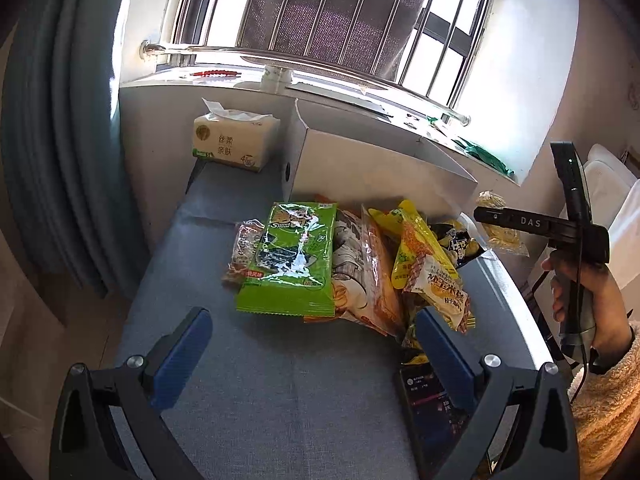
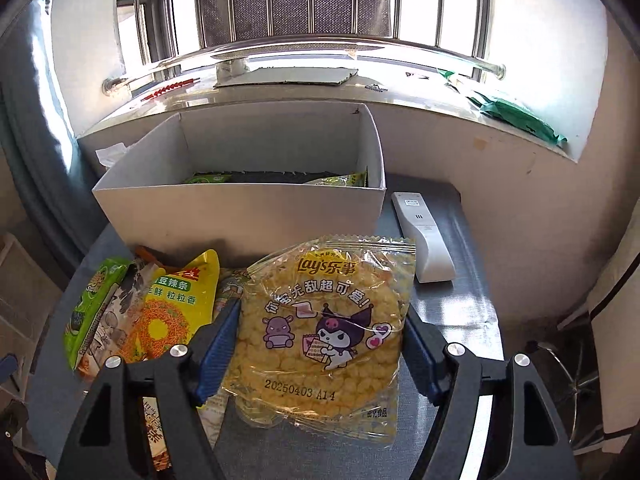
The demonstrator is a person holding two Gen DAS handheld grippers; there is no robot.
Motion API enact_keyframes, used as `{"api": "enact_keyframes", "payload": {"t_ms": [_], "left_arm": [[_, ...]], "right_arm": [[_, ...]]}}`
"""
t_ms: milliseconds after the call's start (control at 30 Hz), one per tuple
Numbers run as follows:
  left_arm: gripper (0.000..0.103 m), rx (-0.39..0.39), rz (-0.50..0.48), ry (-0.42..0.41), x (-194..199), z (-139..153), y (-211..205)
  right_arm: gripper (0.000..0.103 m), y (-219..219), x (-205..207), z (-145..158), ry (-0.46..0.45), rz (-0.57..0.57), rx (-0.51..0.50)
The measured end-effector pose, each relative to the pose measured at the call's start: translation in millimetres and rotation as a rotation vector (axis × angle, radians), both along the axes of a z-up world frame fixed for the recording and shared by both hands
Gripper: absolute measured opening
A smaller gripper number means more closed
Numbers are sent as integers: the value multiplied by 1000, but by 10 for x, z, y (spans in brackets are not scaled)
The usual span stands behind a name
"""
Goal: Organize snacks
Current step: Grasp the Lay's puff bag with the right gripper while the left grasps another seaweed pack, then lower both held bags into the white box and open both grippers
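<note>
- Right gripper [image 2: 320,344]: a clear Lay's bag [image 2: 324,332] of yellow puffs is enclosed between the blue pads [image 2: 218,350], which are set against its two side edges; the jaws are held roughly two-thirds apart. The bag is raised in front of the snack pile, tilted toward the camera.
- Left gripper [image 1: 312,344]: jaws are spread wide above bare grey tabletop [image 1: 260,380]; nothing is held between them.
- Dark phone [image 1: 432,400]: laid flat on the table under the left gripper's right finger.
- Snack pile: a green seaweed packet [image 1: 288,260] is laid uppermost at the left; a yellow spicy-strip bag [image 2: 176,308] and a corn-stick packet [image 1: 440,292] are heaped beside it, overlapping.
- A person's hand [image 1: 588,300], in a fleecy sleeve, is seen gripping the right tool's handle.
- White remote [image 2: 424,236]: placed on the table, right of the box.
- White cardboard box [image 2: 240,216]: set behind the pile, open-topped; some packets are already contained.
- Tissue pack [image 1: 236,140]: stood left of the box.
- Barred window [image 2: 320,8]: furthest back.
</note>
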State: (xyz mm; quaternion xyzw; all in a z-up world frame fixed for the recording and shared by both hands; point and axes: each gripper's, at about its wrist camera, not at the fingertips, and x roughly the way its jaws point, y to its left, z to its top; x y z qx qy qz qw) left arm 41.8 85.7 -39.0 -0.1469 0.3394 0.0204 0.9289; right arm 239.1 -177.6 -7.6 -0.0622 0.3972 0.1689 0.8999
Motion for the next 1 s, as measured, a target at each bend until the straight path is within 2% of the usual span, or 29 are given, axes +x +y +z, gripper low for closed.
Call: {"api": "enact_keyframes", "payload": {"t_ms": [67, 167, 233, 333, 633, 700, 767, 833, 1000], "left_arm": [[103, 4, -7, 22, 207, 4, 95], [103, -16, -79, 57, 563, -37, 228], [103, -12, -132, 98, 812, -98, 284], [103, -7, -158, 175, 1096, -217, 361], [102, 18, -180, 246, 1337, -409, 323], [95, 4, -194, 234, 1335, -412, 328], [69, -4, -195, 245, 1354, -423, 356], [68, 18, -198, 243, 1336, -390, 355], [63, 41, -193, 175, 1207, -206, 364]], "right_arm": [[78, -110, -121, 104, -23, 8, 33], [78, -281, -320, 223, -44, 29, 102], [78, -397, -428, 267, -41, 51, 162], [78, -503, -614, 284, -50, 68, 198], [78, -708, -781, 186, -18, 66, 276], [78, -721, -790, 176, -18, 71, 280], [78, -719, -797, 174, -16, 75, 282], [78, -719, -801, 176, -16, 78, 287], [78, -714, -805, 184, -19, 93, 290]]}}
